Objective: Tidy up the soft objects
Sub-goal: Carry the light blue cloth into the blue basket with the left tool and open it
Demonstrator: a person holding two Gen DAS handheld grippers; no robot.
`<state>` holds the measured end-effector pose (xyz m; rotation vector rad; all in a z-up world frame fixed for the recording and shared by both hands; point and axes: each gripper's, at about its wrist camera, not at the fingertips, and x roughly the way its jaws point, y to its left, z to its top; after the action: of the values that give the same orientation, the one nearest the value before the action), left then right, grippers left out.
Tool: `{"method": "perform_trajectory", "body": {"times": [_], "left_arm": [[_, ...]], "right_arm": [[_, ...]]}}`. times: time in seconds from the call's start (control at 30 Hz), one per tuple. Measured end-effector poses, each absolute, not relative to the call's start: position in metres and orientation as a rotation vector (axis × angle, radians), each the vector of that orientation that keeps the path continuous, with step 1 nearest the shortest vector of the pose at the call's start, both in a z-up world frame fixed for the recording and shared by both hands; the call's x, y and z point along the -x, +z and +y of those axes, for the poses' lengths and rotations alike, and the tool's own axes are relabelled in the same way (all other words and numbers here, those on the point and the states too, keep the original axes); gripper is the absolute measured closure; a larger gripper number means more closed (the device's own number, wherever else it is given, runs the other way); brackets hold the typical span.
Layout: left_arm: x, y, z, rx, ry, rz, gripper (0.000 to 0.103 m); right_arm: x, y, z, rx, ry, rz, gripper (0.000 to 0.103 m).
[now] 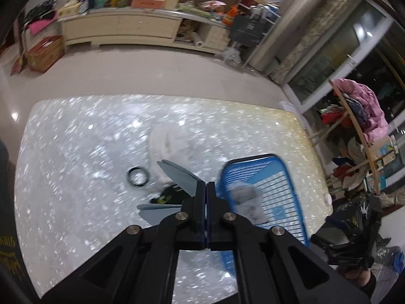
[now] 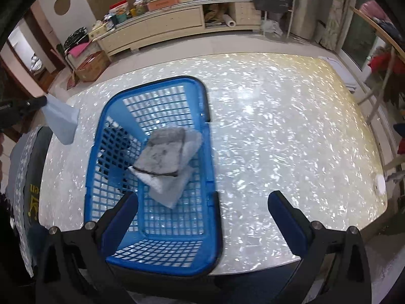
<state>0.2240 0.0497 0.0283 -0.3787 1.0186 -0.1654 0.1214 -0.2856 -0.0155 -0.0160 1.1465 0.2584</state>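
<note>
My left gripper [image 1: 205,185] is shut on a grey-blue cloth [image 1: 177,174] and holds it above the pearly table; the cloth also shows at the left of the right wrist view [image 2: 62,119]. A blue mesh basket [image 1: 281,174] stands to the right of it and holds a folded grey towel [image 1: 246,200]. In the right wrist view the basket [image 2: 205,96] lies straight ahead with the grey towel [image 2: 167,159] inside. My right gripper [image 2: 202,202] is open and empty above the basket's near end. A white soft object [image 1: 167,144], a dark green-black item [image 1: 172,195] and a black ring [image 1: 138,176] lie on the table.
The table [image 2: 291,126] ends close on the right and at the front. A small white round object [image 2: 379,183] sits at its right edge. A long cream cabinet [image 2: 164,27] with clutter stands across the floor. A clothes rack [image 1: 359,126] stands to the right.
</note>
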Motion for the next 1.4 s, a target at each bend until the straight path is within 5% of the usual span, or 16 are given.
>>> {"method": "perform_trajectory", "body": {"times": [0.7, 1.07, 1.4], "left_arm": [[-0.288, 0.040, -0.082, 0.211, -0.317, 1.048, 0.103], [-0.280, -0.046, -0.108, 0.156, -0.335, 1.190, 0.103], [-0.282, -0.036, -0.116, 0.119, -0.336, 1.174, 0.103]], "right_arm": [[-0.153, -0.055, -0.313, -0.017, 0.246, 1.216, 0.000], [-0.150, -0.077, -0.310, -0.021, 0.268, 1.252, 0.000], [-0.151, -0.086, -0.322, -0.065, 0.261, 1.259, 0.000]]}}
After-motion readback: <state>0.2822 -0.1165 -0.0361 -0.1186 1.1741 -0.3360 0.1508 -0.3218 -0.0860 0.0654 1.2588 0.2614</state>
